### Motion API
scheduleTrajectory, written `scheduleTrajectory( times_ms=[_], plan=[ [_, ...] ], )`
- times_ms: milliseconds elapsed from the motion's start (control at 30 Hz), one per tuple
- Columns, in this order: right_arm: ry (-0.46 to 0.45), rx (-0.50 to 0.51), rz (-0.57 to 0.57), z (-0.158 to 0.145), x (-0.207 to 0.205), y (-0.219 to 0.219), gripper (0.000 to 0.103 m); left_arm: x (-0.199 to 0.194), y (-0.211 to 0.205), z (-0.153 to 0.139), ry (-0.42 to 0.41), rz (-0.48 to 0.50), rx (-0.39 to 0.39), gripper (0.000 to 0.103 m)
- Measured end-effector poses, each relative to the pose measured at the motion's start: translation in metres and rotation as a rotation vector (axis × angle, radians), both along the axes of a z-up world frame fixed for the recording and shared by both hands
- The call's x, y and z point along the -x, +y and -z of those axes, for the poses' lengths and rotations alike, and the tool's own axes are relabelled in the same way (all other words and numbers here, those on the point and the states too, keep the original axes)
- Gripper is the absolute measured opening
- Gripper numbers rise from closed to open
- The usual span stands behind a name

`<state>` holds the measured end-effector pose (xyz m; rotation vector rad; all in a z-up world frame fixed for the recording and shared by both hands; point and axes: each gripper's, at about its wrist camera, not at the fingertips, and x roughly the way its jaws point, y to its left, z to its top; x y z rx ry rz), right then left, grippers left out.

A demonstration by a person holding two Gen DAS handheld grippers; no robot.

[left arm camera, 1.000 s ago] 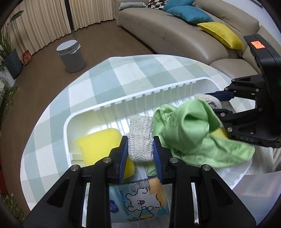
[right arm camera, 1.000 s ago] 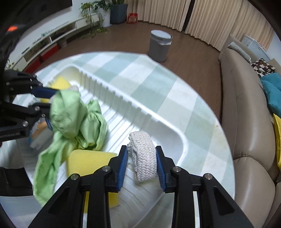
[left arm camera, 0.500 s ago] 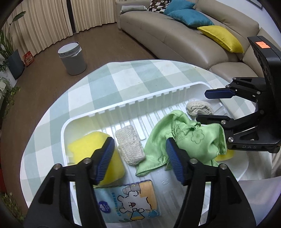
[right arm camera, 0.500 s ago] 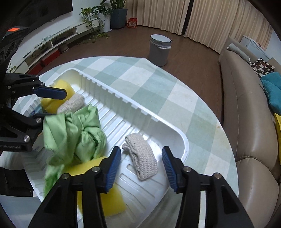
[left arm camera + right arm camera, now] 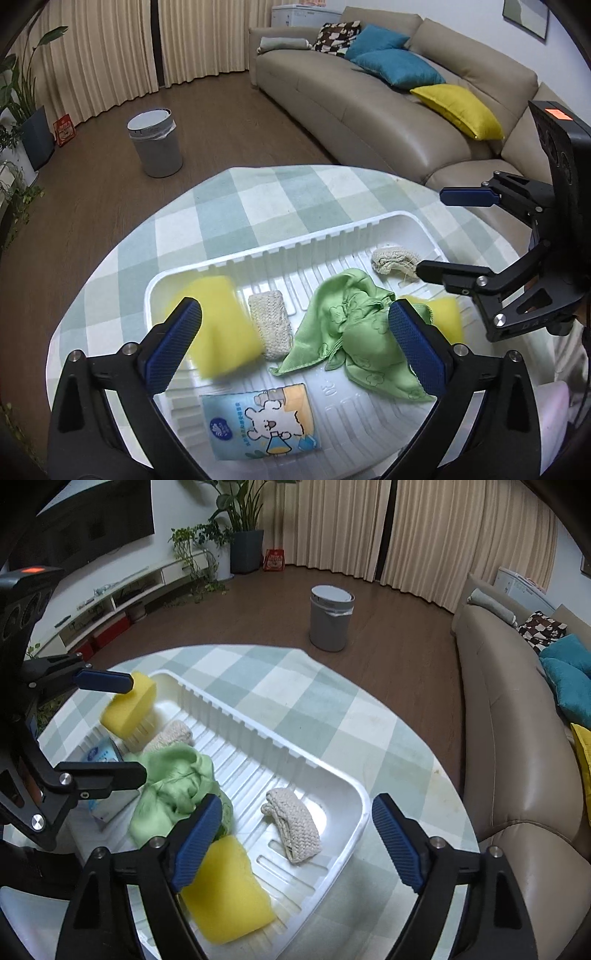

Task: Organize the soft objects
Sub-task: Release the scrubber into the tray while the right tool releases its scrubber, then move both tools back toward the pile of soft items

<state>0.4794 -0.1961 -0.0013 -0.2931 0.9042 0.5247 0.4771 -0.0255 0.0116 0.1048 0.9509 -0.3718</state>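
L gripper [image 5: 295, 345] & R gripper [image 5: 297, 843] both wide apart — holding nothing. White tray [image 5: 295, 245] w/ green cloth [image 5: 351, 328], 2 yellow sponges — on worktop [image 5: 229, 210].

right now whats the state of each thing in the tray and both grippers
left gripper: jaws wide open, empty
right gripper: jaws wide open, empty
green cloth: crumpled, loose in tray
knitted pad: lying flat beside a yellow sponge
second knitted pad: folded, lying loose
yellow sponges: two, in tray at opposite ends
printed packet: flat, sealed
white tray: upright on checked cloth
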Motion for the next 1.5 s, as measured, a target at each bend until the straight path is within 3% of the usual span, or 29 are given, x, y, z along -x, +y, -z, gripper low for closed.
scheduleTrajectory(
  times_ms=[233,433,700,867,1067,1233,1500],
  plan=[
    [-0.045,-0.046,0.014,-0.021,0.011,-0.01,0.101,0.008,0.023,-0.013,-0.023,-0.066,0.033,0.103],
    [-0.069,-0.032,0.043,-0.036,0.018,-0.011,0.103,0.024,0.037,-0.033,-0.093,-0.104,0.024,0.103],
    [-0.198,-0.106,0.171,-0.089,0.054,-0.049,0.103,0.092,0.082,-0.073,-0.277,-0.174,0.06,0.103],
    [-0.262,-0.184,0.242,-0.121,0.096,-0.084,0.103,0.135,0.102,-0.077,-0.296,-0.196,0.072,0.103],
    [-0.291,-0.238,0.283,-0.138,0.152,-0.108,0.103,0.196,0.118,-0.072,-0.311,-0.213,0.082,0.103],
    [-0.293,-0.299,0.309,-0.134,0.205,-0.119,0.103,0.247,0.12,-0.062,-0.31,-0.217,0.108,0.103],
    [-0.257,-0.328,0.317,-0.09,0.293,-0.104,0.103,0.335,0.101,-0.043,-0.377,-0.179,0.123,0.103]
  ],
)
